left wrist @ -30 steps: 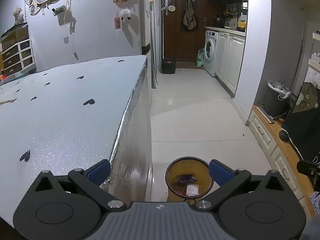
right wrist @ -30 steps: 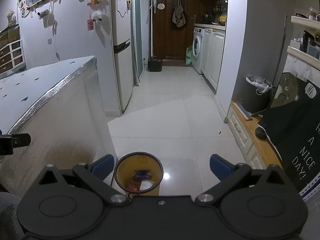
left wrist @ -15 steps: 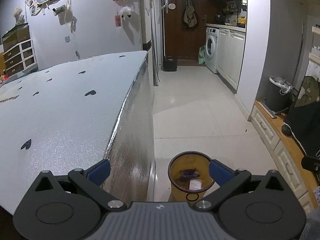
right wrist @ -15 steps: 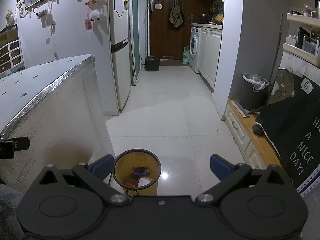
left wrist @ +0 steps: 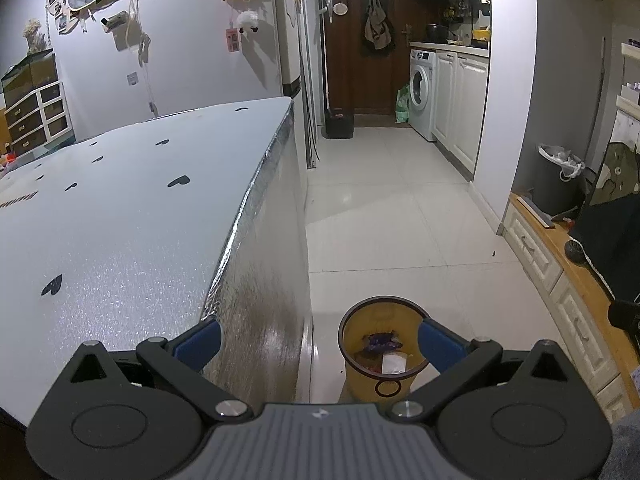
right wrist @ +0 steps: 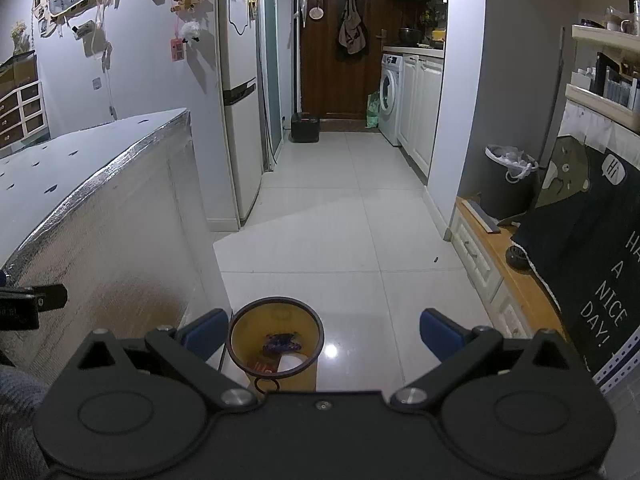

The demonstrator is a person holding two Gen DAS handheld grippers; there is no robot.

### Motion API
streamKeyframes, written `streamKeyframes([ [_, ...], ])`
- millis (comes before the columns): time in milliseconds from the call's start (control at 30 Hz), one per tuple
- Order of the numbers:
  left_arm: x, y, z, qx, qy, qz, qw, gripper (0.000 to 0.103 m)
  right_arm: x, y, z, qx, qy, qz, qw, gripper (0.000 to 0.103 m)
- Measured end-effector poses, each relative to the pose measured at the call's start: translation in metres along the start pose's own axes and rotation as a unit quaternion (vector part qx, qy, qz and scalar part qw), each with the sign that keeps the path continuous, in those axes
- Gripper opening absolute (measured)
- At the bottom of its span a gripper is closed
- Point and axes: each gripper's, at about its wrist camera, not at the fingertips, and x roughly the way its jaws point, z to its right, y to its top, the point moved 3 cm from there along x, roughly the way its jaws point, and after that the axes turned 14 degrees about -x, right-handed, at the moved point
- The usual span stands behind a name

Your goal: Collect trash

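Beside the near corner of a foil-wrapped table [left wrist: 132,216], a small yellow trash bin [left wrist: 384,360] stands on the white tiled floor [left wrist: 392,220], with two hand-held grippers poised above it. Both the left gripper [left wrist: 318,340] and the right gripper [right wrist: 316,334] have their blue-padded fingers spread wide and carry nothing. Inside the bin lie a crumpled purple wrapper [right wrist: 282,343], a white scrap [left wrist: 394,362] and a reddish packet [right wrist: 264,367]; the bin's dark rim sits just beside the table's silver side wall. No loose trash is visible on the tabletop, which shows only printed black hearts, nor on the open floor down the corridor. Judged from this, the collecting appears largely done, or the next piece lies out of view. To do the step well, keep the fingers open and turn both cameras slowly over the tabletop and floor, staying clear of the table's edge.
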Motion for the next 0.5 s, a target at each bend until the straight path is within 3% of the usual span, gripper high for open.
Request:
streamKeyframes([
  [500, -0.0006, -0.0018, 0.0022, 0.009, 0.002, 0.000, 1.0000, 0.103, 0.0003, -0.0002, -0.0023, -0.006, 0.000, -0.001, 1.000, 0.103],
])
